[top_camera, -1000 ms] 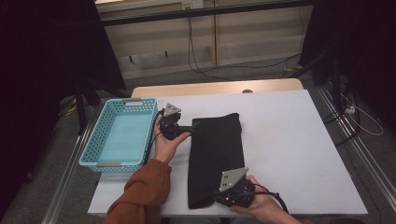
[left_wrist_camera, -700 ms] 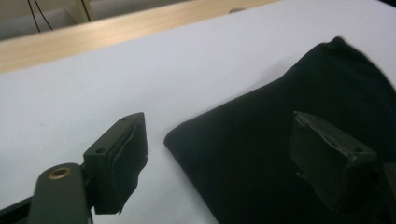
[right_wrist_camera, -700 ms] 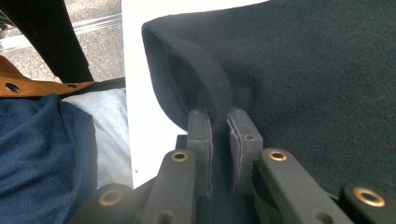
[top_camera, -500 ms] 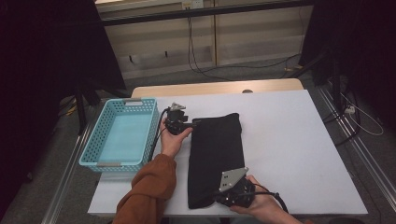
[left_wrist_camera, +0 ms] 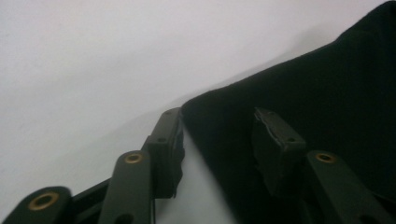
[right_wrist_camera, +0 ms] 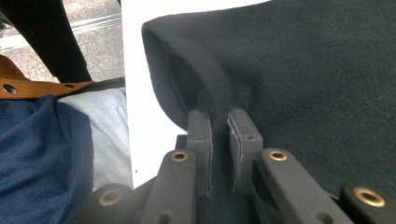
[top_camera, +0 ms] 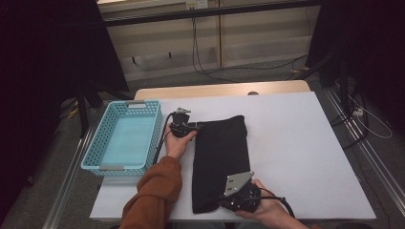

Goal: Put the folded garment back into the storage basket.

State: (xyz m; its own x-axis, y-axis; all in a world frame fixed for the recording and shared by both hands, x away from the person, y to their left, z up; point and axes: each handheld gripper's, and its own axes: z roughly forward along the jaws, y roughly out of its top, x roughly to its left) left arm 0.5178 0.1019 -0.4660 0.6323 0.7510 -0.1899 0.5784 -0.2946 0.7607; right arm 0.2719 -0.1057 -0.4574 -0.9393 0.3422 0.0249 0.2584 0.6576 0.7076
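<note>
A long black cloth (top_camera: 220,157) lies folded on the white table (top_camera: 296,143), running from the middle toward the near edge. My left gripper (top_camera: 197,127) sits at the cloth's far left corner. In the left gripper view it (left_wrist_camera: 219,140) is open, one jaw on the bare table and the other over the black cloth (left_wrist_camera: 327,93). My right gripper (top_camera: 221,204) is at the cloth's near end by the table's front edge. In the right gripper view it (right_wrist_camera: 218,135) is shut on a raised fold of the cloth (right_wrist_camera: 205,79).
A light blue plastic basket (top_camera: 157,129) stands empty at the table's left side, close to my left hand. An orange sleeve (top_camera: 153,195) reaches in from the bottom. Cables and a dark frame lie on the floor beyond the table.
My left gripper has shifted slightly to the right, up to the cloth's far left corner. The right gripper has stayed put, holding the cloth's near end.
</note>
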